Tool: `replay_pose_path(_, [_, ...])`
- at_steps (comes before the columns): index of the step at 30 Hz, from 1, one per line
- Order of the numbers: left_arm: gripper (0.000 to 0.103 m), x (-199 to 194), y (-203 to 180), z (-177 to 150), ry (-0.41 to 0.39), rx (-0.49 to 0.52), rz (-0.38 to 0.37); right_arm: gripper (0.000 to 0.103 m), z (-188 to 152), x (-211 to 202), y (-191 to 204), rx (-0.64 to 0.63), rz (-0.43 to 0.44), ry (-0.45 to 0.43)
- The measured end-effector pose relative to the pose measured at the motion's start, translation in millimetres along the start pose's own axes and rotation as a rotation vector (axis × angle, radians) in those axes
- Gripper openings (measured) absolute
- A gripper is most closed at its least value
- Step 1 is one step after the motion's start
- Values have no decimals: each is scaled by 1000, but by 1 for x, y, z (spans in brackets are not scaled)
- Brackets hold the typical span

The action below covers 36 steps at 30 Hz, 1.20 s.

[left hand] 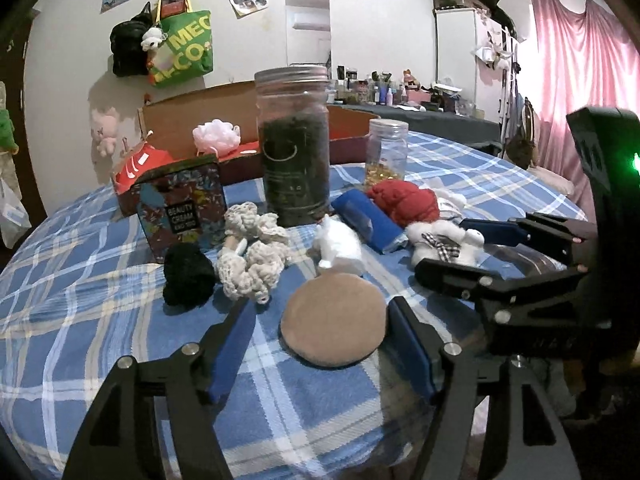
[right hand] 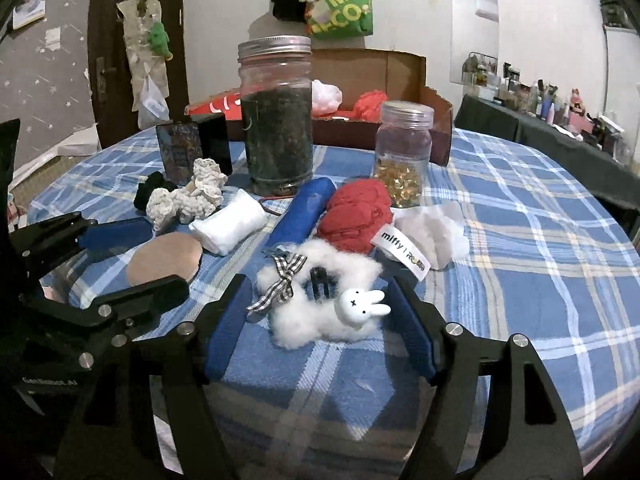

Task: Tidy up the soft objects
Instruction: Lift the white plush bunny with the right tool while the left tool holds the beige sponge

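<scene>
My left gripper (left hand: 320, 320) is open, its blue pads on either side of a round tan powder puff (left hand: 334, 320) lying on the checked cloth. My right gripper (right hand: 320, 312) is open around a white fluffy Miffy clip (right hand: 320, 300) with a checked bow. Behind lie a red yarn bundle (right hand: 356, 212), a blue roll (right hand: 304, 208), a white cloth roll (right hand: 228, 224), a cream crochet piece (left hand: 252, 248), a black pom (left hand: 186, 276) and white tissue (right hand: 432, 228). A cardboard box (left hand: 240, 108) at the back holds a pink sponge (left hand: 216, 136) and red items.
A tall dark jar (left hand: 294, 144), a small jar of gold bits (left hand: 386, 152) and a printed "Beauty Cream" box (left hand: 180, 204) stand among the soft things. The round table's edge (right hand: 600, 320) curves close on the right. Bags hang on the wall (left hand: 180, 36).
</scene>
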<state>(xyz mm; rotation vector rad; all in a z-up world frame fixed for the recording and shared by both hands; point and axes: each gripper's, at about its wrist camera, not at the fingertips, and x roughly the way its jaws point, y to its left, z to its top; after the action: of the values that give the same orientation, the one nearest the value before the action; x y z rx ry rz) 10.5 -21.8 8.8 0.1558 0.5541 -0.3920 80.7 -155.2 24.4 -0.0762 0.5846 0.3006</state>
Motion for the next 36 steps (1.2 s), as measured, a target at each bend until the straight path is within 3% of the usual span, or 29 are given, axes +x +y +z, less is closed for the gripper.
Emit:
replay_pose_path(3, [55, 3, 0, -1, -8, -6, 0, 52, -2, -1, 0, 0, 11, -23])
replay_pose_path(10, [45, 6, -2, -3, -34, -3, -21, 45, -2, -9, -7, 38, 58, -56])
replay_pose_path(22, [45, -14, 14, 9, -65, -53, -40, 40, 2, -17, -16, 88, 93, -60])
replay_pose_path(36, [45, -23, 36, 10, -69, -90, 2, 40, 4, -27, -24, 110, 91, -72])
